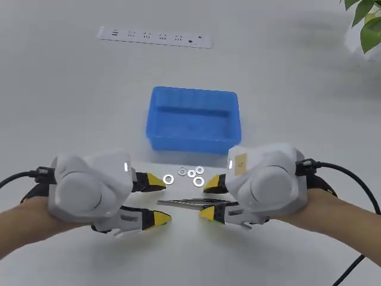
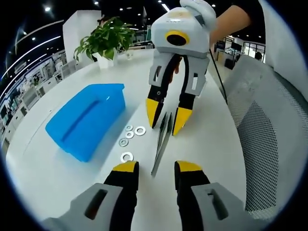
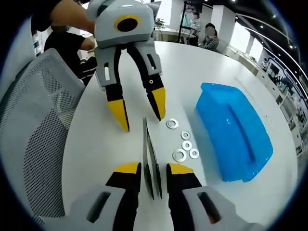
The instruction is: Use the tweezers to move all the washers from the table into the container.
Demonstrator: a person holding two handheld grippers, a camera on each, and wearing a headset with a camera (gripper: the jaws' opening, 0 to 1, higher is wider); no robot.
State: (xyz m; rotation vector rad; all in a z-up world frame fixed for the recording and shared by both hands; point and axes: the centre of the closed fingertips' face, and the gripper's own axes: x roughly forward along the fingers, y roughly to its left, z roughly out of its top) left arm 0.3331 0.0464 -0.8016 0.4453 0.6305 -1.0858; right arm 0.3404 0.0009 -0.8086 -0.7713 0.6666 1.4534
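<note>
The white table [image 1: 71, 89] carries everything, with a grey mesh chair [image 3: 38, 125] at its edge in the right gripper view. The blue container [image 1: 190, 143] sits in the middle of the table, a white power strip [image 1: 155, 37] lying well beyond it. Nearer the person, the left gripper [image 1: 166, 199] and the right gripper [image 1: 203, 201] face each other, tips near but apart. The left gripper's jaws stand wide apart with nothing between them. The right gripper's jaws are also spread, straddling one end of the tweezers [image 1: 190, 203] without pinching them (a gap shows on either side in the right gripper view). The tweezers lie flat on the table, their other end pointing toward the left gripper. Five washers [image 1: 191, 173] lie loose on the table between the tweezers and the container's near wall, one [image 1: 168, 179] apart toward the left gripper.
</note>
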